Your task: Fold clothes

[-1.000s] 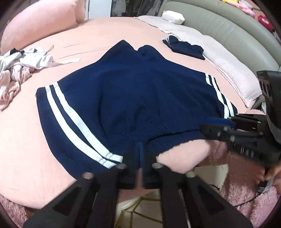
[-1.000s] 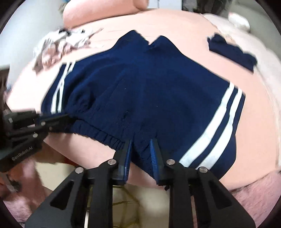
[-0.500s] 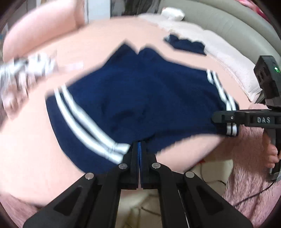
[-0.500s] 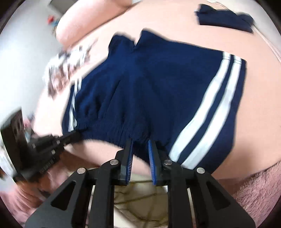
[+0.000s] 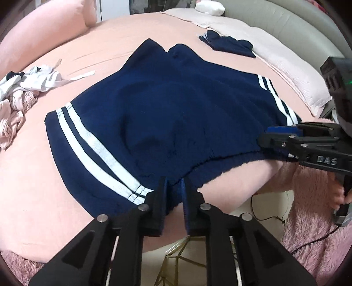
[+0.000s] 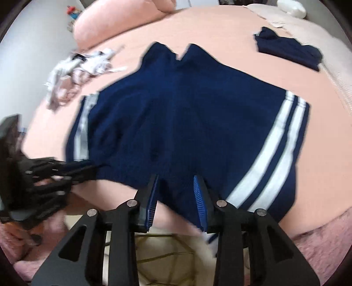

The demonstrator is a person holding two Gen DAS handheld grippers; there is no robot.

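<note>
Setting: home bedroom. Evidence — round bed (image 5: 66, 52) under a pink sheet, pink pillow (image 5: 44, 28) at its far side, grey padded headboard (image 5: 275, 19), fluffy pink rug (image 5: 312, 198) on the floor, loose clothes (image 5: 24, 88) heaped on the bed.

Bed: round mattress under a smooth salmon-pink sheet (image 5: 136, 30), filling most of both views.
Headboard: curved, padded grey-green upholstered headboard (image 5: 279, 19) along the far right edge of the bed.
Pillows: plump pink pillow (image 5: 46, 24) at the far left; pale cream quilted cushion (image 5: 292, 72) lying against the headboard.
Small item: white soft lump (image 5: 210, 8) resting at the top of the headboard.
Floor covering: fluffy pink shag rug (image 5: 312, 220) beside the bed's near edge.
Floor: pale floor with a thin gold wire frame (image 5: 176, 261) standing on it.
Wall: plain pale grey wall (image 6: 33, 37) on the left.
Light: soft, even indoor light.
</note>
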